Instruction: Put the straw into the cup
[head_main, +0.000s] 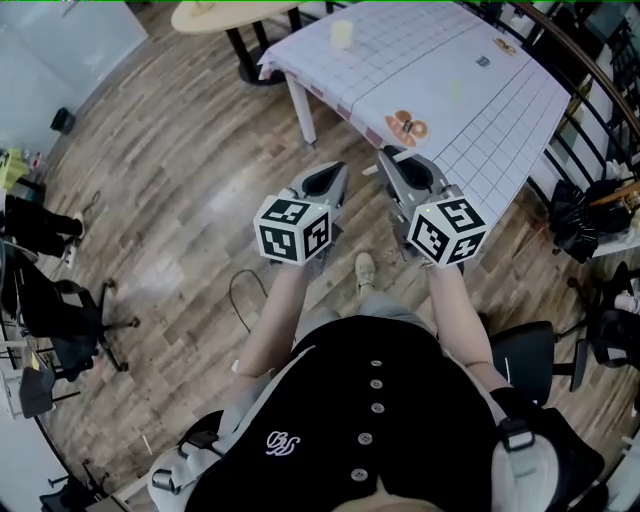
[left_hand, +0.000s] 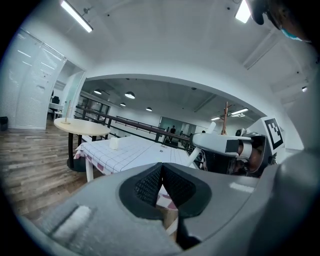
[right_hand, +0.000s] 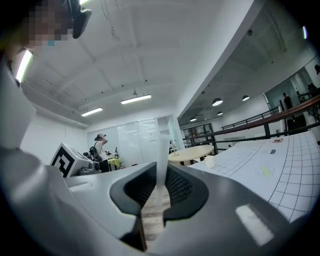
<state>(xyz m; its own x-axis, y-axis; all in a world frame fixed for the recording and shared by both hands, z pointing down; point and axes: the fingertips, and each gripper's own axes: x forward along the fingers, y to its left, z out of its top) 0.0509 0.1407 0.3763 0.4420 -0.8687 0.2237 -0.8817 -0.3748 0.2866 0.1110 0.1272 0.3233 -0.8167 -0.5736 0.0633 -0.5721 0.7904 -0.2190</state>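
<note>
Right gripper (right_hand: 160, 172) pinches the translucent straw (right_hand: 161, 150), likely a light, crushable tube best held gently away from its tip, while left gripper (left_hand: 161, 170) is closed empty and the cup (head_main: 341, 33) stands far off on the table (head_main: 480, 110).

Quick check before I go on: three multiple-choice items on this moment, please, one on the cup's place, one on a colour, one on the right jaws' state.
1. Where is the cup? A on the floor; B on the checked table; C on a chair.
2. The person's top is: A black; B red; C yellow.
3. The right gripper has its jaws: A wide apart, empty; B closed on a straw; C closed on a cup.
Answers: 1 B, it stands near the table's far end. 2 A, plain in the head view. 3 B, the straw stands upright between the jaws.
</note>
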